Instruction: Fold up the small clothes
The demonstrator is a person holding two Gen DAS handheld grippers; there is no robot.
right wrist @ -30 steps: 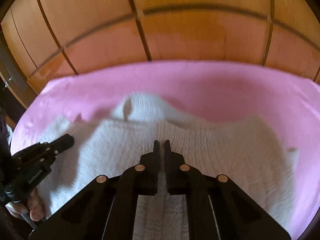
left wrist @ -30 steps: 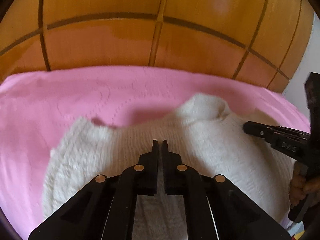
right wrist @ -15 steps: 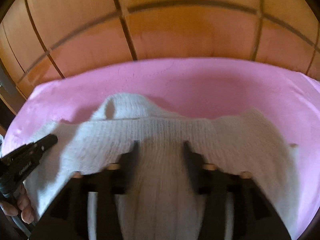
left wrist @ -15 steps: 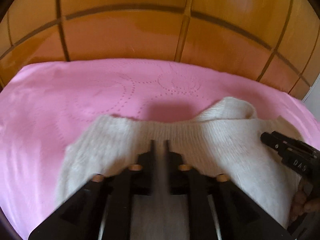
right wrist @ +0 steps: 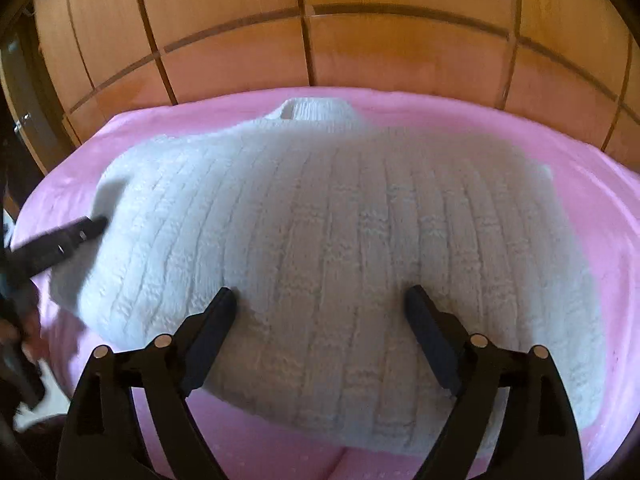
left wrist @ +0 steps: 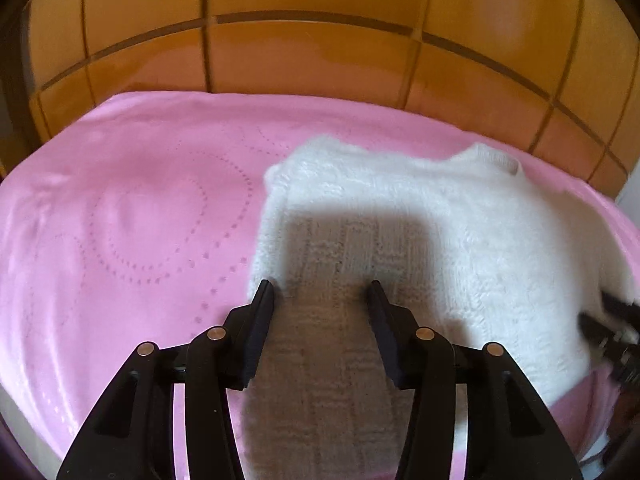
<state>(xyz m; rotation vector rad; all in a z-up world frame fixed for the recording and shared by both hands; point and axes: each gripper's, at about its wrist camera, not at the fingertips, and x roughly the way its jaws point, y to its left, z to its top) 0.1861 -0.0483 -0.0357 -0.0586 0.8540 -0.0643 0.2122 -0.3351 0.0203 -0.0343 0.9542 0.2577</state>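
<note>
A white knitted sweater (left wrist: 460,216) lies folded on a pink blanket (left wrist: 140,220), its collar (right wrist: 312,110) at the far side. My left gripper (left wrist: 320,292) hovers over the sweater's left edge, its jaws opening; the knit lies below them and the pads do not press on it. My right gripper (right wrist: 322,294) stands over the sweater (right wrist: 340,220) near its front edge, its jaws opening wide and gripping nothing. The right gripper (left wrist: 612,320) also shows blurred at the left wrist view's right edge. The left gripper (right wrist: 60,240) shows at the right wrist view's left edge.
A wooden panelled wall (right wrist: 320,48) rises directly behind the blanket's far edge. A person's hand (right wrist: 24,344) holds the left gripper at the lower left of the right wrist view. Bare pink blanket (right wrist: 600,184) lies to the sweater's left and right.
Both grippers were shut on the sweater's knit and now stand open, off it. Both have drawn back towards the near side, and the sweater has settled flat on the blanket.
</note>
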